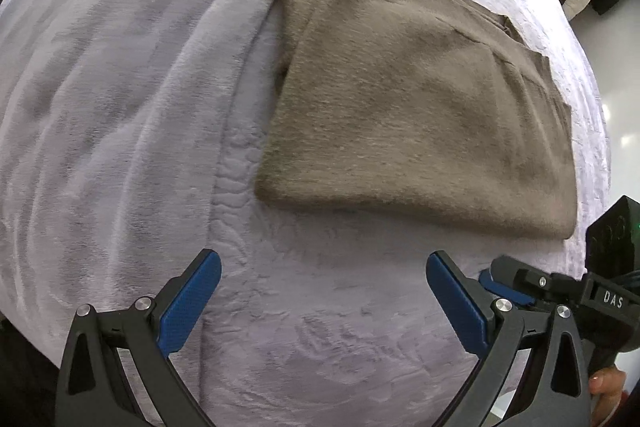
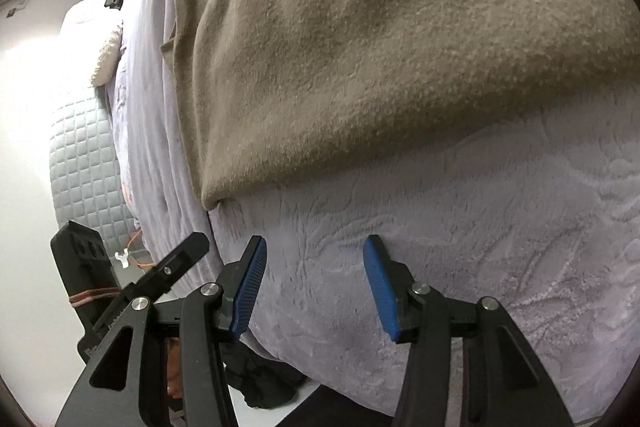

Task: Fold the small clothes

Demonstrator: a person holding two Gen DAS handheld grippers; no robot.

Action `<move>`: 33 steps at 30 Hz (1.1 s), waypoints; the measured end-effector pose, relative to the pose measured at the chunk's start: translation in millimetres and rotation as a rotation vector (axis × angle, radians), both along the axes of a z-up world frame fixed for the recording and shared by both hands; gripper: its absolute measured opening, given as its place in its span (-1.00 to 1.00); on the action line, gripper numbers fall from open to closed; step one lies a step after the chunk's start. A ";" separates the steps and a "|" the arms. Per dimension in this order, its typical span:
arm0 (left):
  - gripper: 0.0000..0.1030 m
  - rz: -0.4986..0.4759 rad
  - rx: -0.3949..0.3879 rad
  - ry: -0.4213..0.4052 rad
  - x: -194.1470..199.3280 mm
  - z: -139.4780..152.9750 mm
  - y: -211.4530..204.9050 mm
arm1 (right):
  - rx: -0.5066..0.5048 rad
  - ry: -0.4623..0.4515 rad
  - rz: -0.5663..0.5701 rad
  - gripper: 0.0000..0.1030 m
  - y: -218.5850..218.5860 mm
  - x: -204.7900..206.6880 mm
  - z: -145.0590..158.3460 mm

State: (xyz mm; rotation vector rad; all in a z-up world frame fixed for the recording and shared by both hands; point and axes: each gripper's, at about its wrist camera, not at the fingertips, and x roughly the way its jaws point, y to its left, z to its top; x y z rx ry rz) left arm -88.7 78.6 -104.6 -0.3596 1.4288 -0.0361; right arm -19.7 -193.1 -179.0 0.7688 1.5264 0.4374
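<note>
A fuzzy taupe garment (image 1: 420, 115) lies folded into a rough rectangle on the lavender plush blanket (image 1: 120, 107); its collar end is farthest from me. My left gripper (image 1: 324, 265) hovers open just short of the garment's near folded edge, with only blanket between its blue pads (image 1: 192, 303). In the right wrist view the same garment (image 2: 380, 39) fills the top, its corner hanging near the blanket's side. My right gripper (image 2: 314, 253) stands open below that corner, over the blanket (image 2: 480, 227), gripping nothing.
The right tool's black body (image 1: 608, 227) sits close beside the left gripper, with a person's fingertip (image 1: 604, 383) under it. A grey quilted mattress side (image 2: 80, 155) drops at the left. Dark clothing (image 2: 268, 387) lies on the floor below.
</note>
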 end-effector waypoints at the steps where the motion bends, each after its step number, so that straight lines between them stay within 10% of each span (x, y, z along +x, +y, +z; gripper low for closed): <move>1: 1.00 0.007 -0.020 0.000 0.3 -0.4 0.3 | 0.013 -0.006 -0.014 0.06 -0.2 1.5 0.4; 18: 1.00 0.218 -0.383 0.020 9.8 -24.5 0.8 | 0.200 0.038 -0.256 0.11 -10.0 29.6 -26.2; 22: 1.00 0.273 -0.444 0.013 12.8 -27.9 0.2 | 0.225 0.044 -0.316 -0.77 -16.4 31.8 -28.9; 29: 1.00 0.409 -0.527 -0.028 28.3 -32.4 -6.2 | 0.308 -0.038 -0.299 -0.80 -16.7 47.2 -1.6; 33: 0.90 0.437 -0.436 -0.074 40.0 -25.6 -16.0 | 0.305 -0.086 -0.250 -0.80 -12.1 57.0 17.1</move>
